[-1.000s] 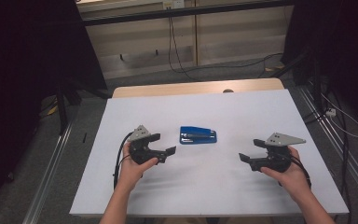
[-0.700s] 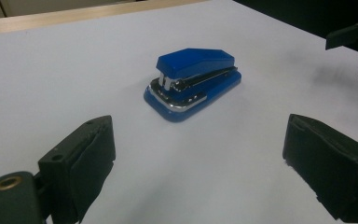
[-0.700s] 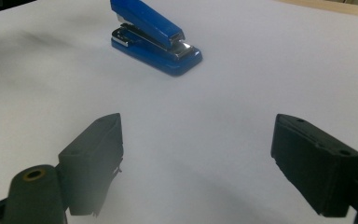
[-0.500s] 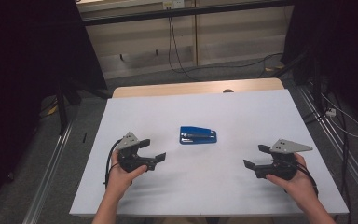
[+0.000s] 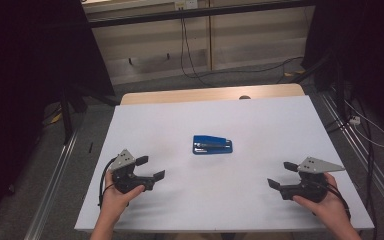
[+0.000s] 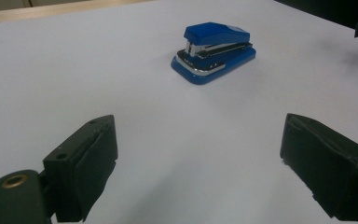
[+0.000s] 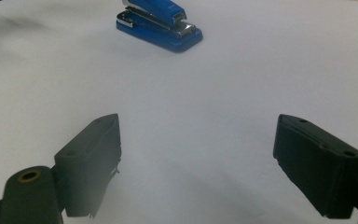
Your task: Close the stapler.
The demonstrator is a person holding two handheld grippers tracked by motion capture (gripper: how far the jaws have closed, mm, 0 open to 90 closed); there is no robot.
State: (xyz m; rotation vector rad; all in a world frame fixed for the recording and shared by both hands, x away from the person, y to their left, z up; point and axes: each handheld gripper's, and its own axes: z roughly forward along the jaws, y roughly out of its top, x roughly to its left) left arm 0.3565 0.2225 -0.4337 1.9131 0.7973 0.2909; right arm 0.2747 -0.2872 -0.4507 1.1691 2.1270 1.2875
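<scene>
A small blue stapler (image 5: 212,144) lies flat in the middle of the white table top (image 5: 260,120). My left gripper (image 5: 150,168) is near the front left of the table, open and empty, its jaws pointing right toward the stapler (image 6: 214,51). My right gripper (image 5: 280,175) is near the front right, open and empty, its jaws pointing left. In the right gripper view the stapler (image 7: 159,24) lies well ahead of the wide-apart jaws. Both grippers are a good way from the stapler.
The white table top covers a wooden table whose far edge (image 5: 205,94) shows. Metal rails (image 5: 55,170) run along the floor on both sides, and cables (image 5: 365,125) lie on the floor to the right and behind.
Both hands have drawn back toward the near edge and outward, the left to the left and the right to the right. The stapler has not moved.
</scene>
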